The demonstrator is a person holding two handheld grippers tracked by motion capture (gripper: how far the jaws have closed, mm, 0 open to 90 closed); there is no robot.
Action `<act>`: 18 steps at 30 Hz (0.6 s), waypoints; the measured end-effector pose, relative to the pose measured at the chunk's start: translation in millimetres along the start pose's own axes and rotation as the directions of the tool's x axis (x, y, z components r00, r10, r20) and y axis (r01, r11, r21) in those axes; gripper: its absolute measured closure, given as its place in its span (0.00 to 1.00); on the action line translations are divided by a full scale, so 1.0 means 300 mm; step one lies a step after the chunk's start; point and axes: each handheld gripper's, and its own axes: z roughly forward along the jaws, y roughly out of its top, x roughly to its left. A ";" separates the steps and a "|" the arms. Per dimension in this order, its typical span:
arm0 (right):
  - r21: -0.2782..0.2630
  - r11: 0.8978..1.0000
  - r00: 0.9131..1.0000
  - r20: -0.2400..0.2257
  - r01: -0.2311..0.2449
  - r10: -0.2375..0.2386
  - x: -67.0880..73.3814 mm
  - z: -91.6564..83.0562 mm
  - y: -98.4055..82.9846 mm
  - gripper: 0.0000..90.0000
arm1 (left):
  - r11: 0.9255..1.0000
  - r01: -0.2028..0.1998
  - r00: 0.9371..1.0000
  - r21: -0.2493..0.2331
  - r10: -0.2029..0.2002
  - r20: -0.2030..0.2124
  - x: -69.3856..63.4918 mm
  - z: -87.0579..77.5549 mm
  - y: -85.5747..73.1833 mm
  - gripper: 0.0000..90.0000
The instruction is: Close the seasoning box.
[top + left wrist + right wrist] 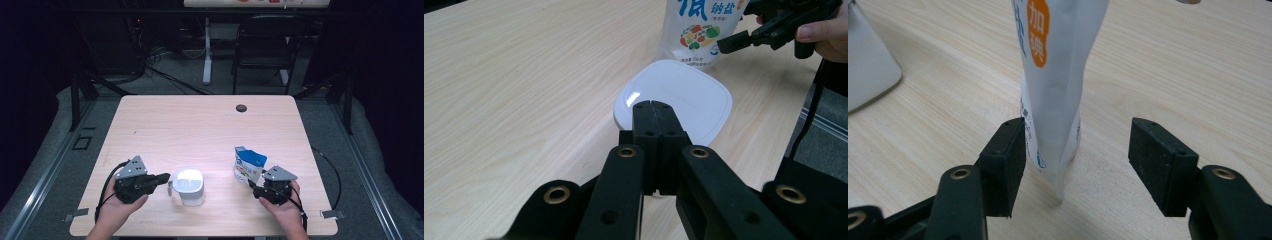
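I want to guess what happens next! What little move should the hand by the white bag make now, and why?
Probably close the right gripper on the bag. Its jaws stand open around the upright bag's lower edge, one pad close against it, the other apart, so nothing is gripped yet.

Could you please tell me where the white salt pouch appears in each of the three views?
High view: the salt pouch stands right of centre, just ahead of the right gripper.
Left gripper view: top edge, right of centre, behind the white lidded container.
Right gripper view: upright at centre, between the open jaws.
Shared landmark: the white lidded container.
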 end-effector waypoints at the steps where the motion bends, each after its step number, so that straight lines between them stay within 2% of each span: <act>1: -0.004 1.000 1.000 -0.004 -0.004 0.004 0.001 0.000 0.001 0.44 | 1.000 0.002 1.000 0.001 -0.002 -0.003 0.004 -0.003 -0.001 1.00; 6: 0.015 1.000 1.000 -0.021 0.002 -0.002 0.005 0.001 0.005 0.44 | 1.000 0.019 1.000 -0.008 -0.019 -0.018 0.022 -0.018 -0.005 1.00; 12: 0.014 1.000 0.999 -0.042 -0.025 0.026 -0.001 -0.017 0.012 0.44 | 0.999 0.045 0.998 -0.019 -0.046 -0.049 0.051 -0.028 -0.010 1.00; 18: 0.043 0.998 0.998 -0.049 -0.035 0.037 -0.024 -0.047 0.009 0.44 | 0.997 0.067 0.995 -0.033 -0.070 -0.075 0.073 -0.041 -0.011 1.00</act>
